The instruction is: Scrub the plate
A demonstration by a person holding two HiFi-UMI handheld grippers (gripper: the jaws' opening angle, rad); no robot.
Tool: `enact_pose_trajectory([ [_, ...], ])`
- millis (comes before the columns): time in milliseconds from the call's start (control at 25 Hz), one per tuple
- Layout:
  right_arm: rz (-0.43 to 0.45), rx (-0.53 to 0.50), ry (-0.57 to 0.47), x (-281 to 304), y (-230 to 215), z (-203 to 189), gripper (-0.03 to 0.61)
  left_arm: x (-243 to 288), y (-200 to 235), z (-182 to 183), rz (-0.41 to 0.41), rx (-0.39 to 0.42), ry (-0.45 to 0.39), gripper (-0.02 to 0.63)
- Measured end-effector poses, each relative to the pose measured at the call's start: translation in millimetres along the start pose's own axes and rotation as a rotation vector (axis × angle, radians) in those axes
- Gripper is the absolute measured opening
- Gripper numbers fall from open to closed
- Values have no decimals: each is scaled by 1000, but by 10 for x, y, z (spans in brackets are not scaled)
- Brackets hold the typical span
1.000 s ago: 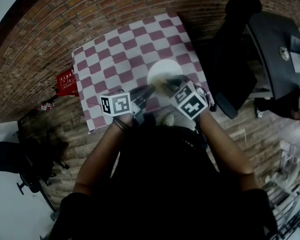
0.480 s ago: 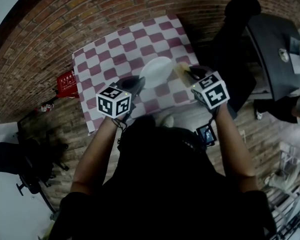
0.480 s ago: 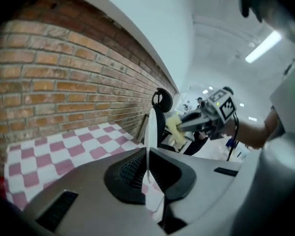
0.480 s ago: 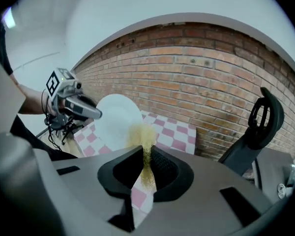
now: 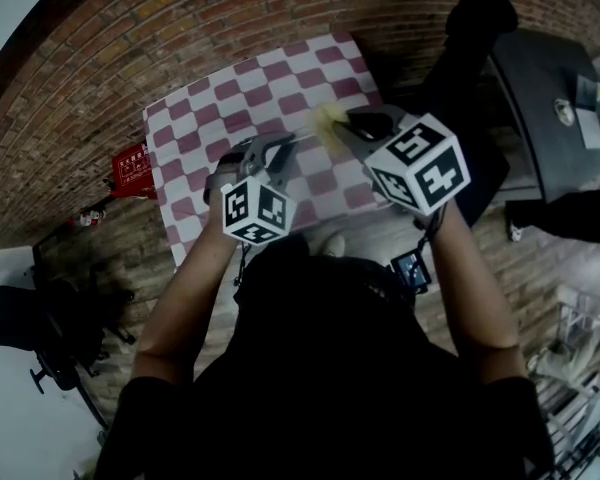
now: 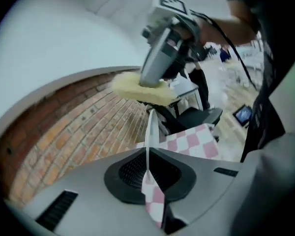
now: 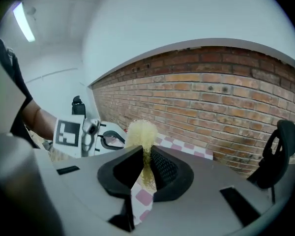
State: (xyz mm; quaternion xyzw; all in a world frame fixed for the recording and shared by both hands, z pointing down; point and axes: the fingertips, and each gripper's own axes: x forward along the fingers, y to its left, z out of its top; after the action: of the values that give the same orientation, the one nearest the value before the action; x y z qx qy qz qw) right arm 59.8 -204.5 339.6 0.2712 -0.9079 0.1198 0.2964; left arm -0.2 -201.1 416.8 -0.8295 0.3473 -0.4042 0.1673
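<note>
The left claw (image 6: 148,167) pinches the plate (image 6: 148,129), held up on edge, its thin rim pointing away toward the yellow sponge (image 7: 140,132) clenched in the right claw (image 7: 145,168).

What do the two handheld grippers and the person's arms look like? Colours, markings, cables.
Left gripper and right gripper: light-grey moulded shells with black ribbed pads. Each carries a white cube printed with black square markers: left cube, right cube. A thin black cable runs from the right gripper. The person wears a black short-sleeved top; forearms bare.

plate (image 6: 148,136) left of sponge (image 5: 325,121) | both over table (image 5: 205,118)
</note>
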Motion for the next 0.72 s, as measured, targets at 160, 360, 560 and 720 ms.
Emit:
enact_pose_trajectory([
  [160, 59, 20, -18, 37, 196, 156, 44, -23, 44, 152, 129, 302, 16, 20],
  [360, 58, -32, 14, 197, 341, 198, 46, -85, -42, 371, 174, 539, -47, 20],
  [560, 95, 28, 84, 186, 246, -72, 46, -210, -84, 419, 200, 632, -115, 24],
  [720, 99, 75, 160, 115, 79, -385, 46, -262, -95, 395, 203, 613, -135, 29],
])
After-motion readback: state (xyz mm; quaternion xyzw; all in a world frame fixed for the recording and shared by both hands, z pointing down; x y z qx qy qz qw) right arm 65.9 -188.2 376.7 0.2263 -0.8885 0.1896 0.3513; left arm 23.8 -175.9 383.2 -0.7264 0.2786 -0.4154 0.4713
